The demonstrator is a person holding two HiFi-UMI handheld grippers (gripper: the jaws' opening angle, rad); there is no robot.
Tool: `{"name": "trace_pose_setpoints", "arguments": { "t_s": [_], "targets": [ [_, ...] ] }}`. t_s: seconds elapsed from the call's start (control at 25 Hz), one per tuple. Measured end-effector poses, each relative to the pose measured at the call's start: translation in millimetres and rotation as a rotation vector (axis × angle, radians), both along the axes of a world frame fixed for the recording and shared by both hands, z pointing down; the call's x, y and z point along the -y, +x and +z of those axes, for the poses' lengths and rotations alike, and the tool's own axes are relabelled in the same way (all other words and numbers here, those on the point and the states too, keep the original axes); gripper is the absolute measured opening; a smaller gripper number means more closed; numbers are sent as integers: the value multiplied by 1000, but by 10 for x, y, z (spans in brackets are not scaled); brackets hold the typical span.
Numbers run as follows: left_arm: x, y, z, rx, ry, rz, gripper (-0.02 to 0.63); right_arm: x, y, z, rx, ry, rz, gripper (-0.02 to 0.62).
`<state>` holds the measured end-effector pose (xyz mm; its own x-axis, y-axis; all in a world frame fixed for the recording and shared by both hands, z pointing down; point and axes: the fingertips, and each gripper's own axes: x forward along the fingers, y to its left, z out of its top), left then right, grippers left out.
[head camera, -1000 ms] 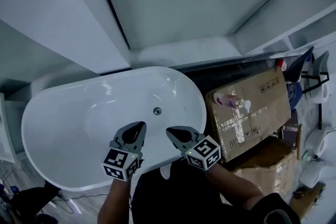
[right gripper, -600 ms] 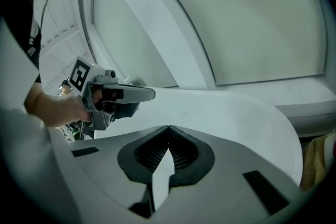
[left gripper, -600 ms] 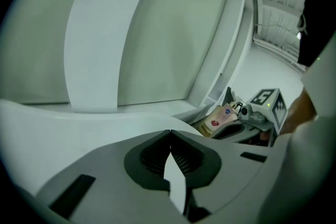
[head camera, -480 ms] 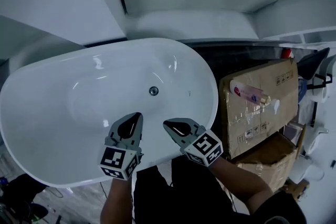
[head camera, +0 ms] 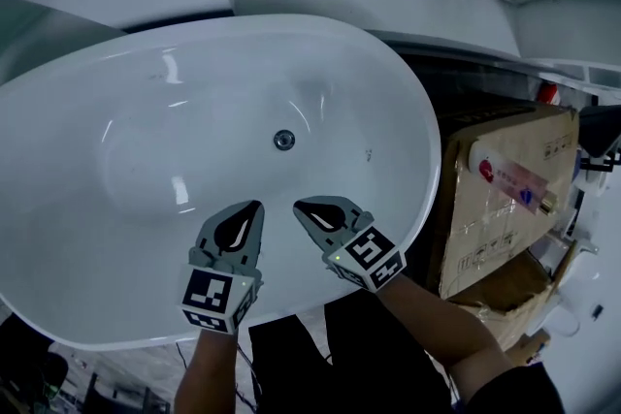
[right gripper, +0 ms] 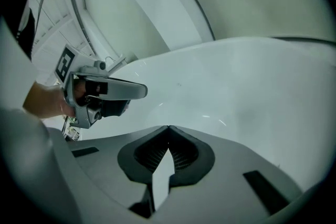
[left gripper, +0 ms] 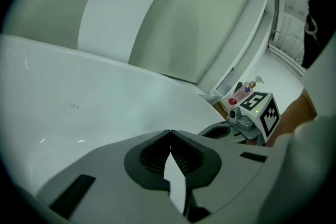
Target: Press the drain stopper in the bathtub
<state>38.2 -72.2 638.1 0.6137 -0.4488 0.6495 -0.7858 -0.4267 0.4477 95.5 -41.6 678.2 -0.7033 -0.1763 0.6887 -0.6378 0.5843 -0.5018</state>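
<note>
A white oval bathtub (head camera: 136,160) fills most of the head view, and the round metal drain stopper (head camera: 283,140) sits in its floor near the middle, a little towards the far wall. Both grippers are held over the near side of the tub, side by side and apart from each other, with their tips pointing towards the stopper but well short of it; nothing touches it.

The left gripper (head camera: 252,210) has its jaws brought together, tips meeting with nothing between them (its own view shows only a thin sliver of white tub behind the closed tips). The right gripper (head camera: 303,207) is likewise closed and empty, its tips meeting over the bare tub wall in the right gripper view. Each gripper's marker cube faces up at the near rim, and the person's forearms reach in from below.

To the right of the tub, just beside its rim, stands a brown cardboard box (head camera: 519,208) with a pump bottle (head camera: 509,175) lying on top. Pale wall panels rise behind the tub.
</note>
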Motion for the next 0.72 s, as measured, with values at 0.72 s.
{"name": "trace_pose_setpoints", "arguments": {
  "t_s": [0.72],
  "targets": [
    [161,-258,1975,20,-81,-23,11,204,-267,2235,-138,-43,-193,14]
  ]
}}
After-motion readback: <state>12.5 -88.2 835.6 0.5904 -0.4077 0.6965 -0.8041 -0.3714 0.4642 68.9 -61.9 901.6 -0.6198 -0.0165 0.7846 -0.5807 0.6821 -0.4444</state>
